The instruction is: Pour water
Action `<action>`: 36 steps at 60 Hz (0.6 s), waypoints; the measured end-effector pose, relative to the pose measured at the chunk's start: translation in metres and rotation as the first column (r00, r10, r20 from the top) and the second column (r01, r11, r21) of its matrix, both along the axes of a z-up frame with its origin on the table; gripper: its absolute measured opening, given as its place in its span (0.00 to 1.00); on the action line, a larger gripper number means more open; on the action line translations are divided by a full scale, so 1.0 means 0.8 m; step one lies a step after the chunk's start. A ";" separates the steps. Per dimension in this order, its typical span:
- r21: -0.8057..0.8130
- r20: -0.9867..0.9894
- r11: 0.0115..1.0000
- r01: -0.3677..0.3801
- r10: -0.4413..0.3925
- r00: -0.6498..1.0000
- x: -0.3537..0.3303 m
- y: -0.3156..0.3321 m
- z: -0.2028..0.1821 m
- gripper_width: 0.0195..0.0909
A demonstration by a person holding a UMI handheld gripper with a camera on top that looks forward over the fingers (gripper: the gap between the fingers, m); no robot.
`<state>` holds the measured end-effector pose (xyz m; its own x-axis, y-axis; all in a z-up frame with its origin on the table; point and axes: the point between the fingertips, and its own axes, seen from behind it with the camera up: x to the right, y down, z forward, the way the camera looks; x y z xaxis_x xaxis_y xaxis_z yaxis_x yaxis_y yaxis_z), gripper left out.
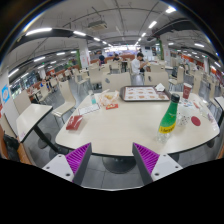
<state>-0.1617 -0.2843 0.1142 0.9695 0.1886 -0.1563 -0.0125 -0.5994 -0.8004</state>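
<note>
A green-and-yellow bottle (170,115) stands upright near the right front edge of a round white table (120,128). A tall cup with a red band (186,92) stands beyond it at the table's right side. My gripper (112,160) is held back from the table, above the floor. Its two fingers, with purple pads (76,161), are spread wide, and nothing is between them. The bottle is ahead of the right finger and well beyond it.
On the table lie a tray with small items (139,94), an orange-and-white packet (106,100), a red packet (75,122) and a small red disc (196,121). White chairs (28,122) stand to the left. A person (138,66) stands far behind among more tables.
</note>
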 end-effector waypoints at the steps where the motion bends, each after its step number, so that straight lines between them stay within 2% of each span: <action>1: -0.001 -0.003 1.000 0.002 -0.002 1.000 0.000 0.000 0.000 0.89; 17: -0.019 0.001 0.998 0.054 -0.054 0.999 0.017 -0.011 -0.017 0.89; 22: -0.008 0.030 0.994 0.108 -0.107 0.994 0.045 -0.005 -0.031 0.89; 28: 0.012 0.020 0.976 0.219 -0.219 0.976 0.098 -0.005 -0.045 0.88; 36: 0.089 0.052 0.945 0.314 -0.319 0.946 0.171 0.038 -0.056 0.88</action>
